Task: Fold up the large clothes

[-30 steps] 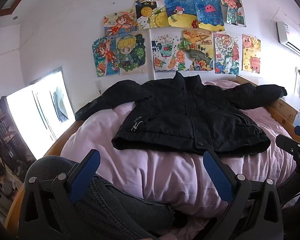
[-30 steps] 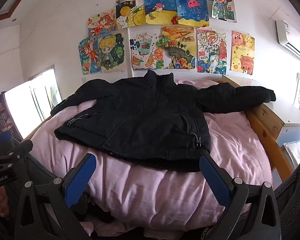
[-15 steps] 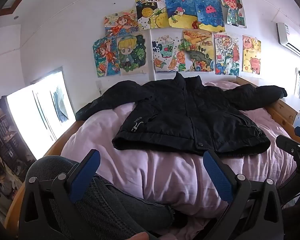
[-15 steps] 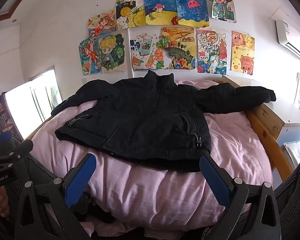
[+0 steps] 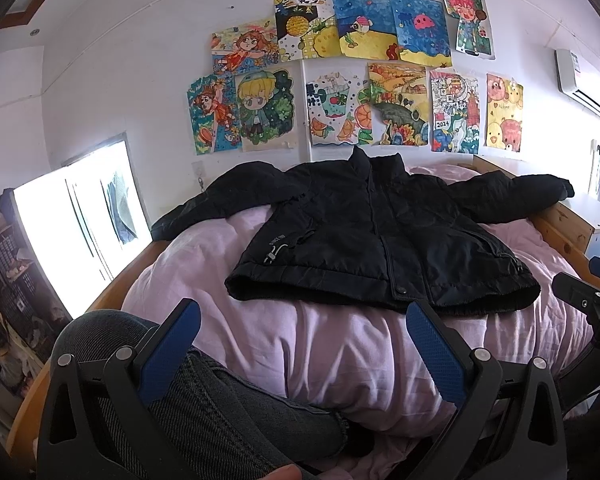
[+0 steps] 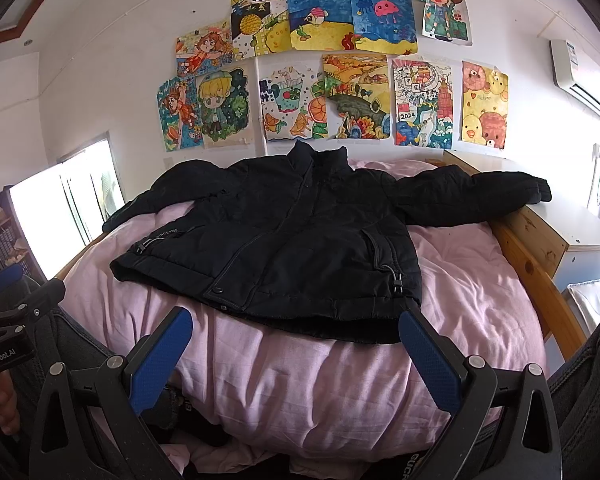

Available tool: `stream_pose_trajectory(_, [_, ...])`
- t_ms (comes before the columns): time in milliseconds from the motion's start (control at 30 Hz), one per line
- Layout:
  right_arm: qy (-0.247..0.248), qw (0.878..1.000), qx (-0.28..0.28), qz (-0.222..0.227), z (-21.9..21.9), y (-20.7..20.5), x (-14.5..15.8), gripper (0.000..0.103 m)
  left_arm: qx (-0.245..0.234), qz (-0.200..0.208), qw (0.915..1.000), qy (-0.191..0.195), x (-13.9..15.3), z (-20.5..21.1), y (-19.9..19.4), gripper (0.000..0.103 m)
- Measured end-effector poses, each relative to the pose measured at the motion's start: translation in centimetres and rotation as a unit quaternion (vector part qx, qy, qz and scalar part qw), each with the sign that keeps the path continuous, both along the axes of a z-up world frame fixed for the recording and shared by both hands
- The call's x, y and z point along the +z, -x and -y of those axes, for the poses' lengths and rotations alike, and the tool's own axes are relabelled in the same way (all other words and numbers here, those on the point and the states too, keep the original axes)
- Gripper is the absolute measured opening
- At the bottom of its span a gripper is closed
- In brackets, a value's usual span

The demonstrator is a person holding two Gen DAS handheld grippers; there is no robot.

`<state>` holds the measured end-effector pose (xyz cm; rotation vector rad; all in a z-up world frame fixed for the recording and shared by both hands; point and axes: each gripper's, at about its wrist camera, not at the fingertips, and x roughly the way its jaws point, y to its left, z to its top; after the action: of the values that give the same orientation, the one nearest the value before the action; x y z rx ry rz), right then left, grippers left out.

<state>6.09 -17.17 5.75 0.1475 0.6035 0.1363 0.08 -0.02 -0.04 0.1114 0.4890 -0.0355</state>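
Left gripper [image 5: 300, 336] jaws spread, empty, short of the hem; jacket [image 5: 376, 240] lies flat, front up, on the pink bed [image 5: 340, 360], sleeves out sideways. Right gripper [image 6: 296, 344] likewise spread and empty. Best start: pinch each cuff, fold sleeves inward across the chest.

One jacket [image 5: 380, 236], eleven drawings [image 5: 360, 76]

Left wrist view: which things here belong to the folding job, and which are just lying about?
Belongs to the job:
- black jacket, spread flat, sleeves out
- pink duvet under it
- left gripper, open, short of the hem
- right gripper, open, also short of it

Just lying about:
- drawings on the wall
- white cabinet
- air conditioner
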Motion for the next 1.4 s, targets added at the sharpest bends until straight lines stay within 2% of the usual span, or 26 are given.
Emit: stream_pose_trajectory(1400, [-0.005, 1.000, -0.001, -0.003, -0.27, -0.04, -0.13, 0.103, 0.000, 0.002, 1.0000, 0.004, 0.09, -0.14, -0.09, 0.101])
